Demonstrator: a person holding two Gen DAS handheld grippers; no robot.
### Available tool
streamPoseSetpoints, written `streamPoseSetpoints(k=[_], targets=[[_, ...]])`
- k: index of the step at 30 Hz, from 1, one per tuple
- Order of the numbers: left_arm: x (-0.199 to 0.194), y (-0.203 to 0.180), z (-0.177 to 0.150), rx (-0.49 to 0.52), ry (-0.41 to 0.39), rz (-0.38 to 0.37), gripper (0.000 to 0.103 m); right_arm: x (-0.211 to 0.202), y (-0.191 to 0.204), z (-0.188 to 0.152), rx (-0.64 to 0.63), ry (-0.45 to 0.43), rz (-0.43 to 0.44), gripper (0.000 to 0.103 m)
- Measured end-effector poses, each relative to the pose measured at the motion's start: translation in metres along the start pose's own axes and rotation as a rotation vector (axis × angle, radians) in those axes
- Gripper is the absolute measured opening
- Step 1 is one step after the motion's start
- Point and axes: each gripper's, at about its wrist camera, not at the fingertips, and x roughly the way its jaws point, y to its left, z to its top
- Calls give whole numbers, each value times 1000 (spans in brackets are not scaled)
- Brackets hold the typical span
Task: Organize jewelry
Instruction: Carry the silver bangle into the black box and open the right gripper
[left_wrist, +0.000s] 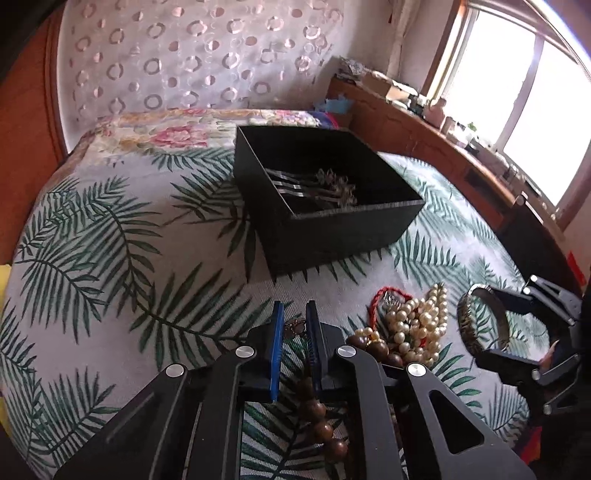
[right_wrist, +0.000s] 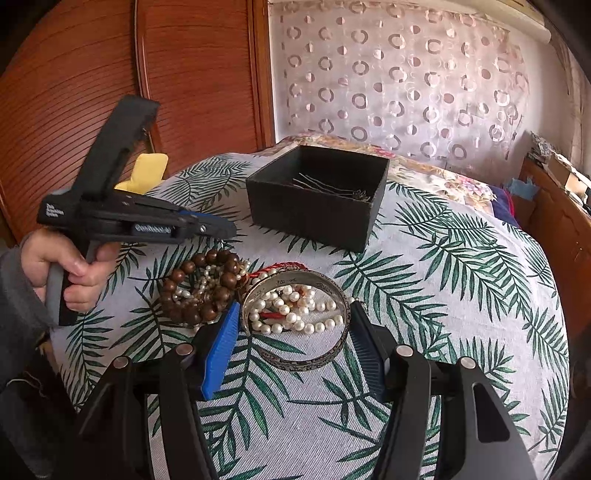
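Daylit from a blown-out window at right; soft shadows on the bed; strong fisheye bending, dark corners, slight softness.

We note the left gripper tilted downward, jaws nearly together – the right gripper likewise angled down, jaws spread wide; a hand grips the left handle.

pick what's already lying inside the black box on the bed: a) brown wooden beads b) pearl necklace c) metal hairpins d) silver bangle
c: thin metal hairpins lie in the black box, while the pearl necklace, silver bangle and brown wooden beads are all outside it on the bedspread.
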Motion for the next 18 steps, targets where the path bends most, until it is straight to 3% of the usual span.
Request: streamPoseSetpoints(k=[18], targets=[[-24, -13, 58, 25, -97, -11, 11, 12, -21, 54, -1, -65, -46, 62]])
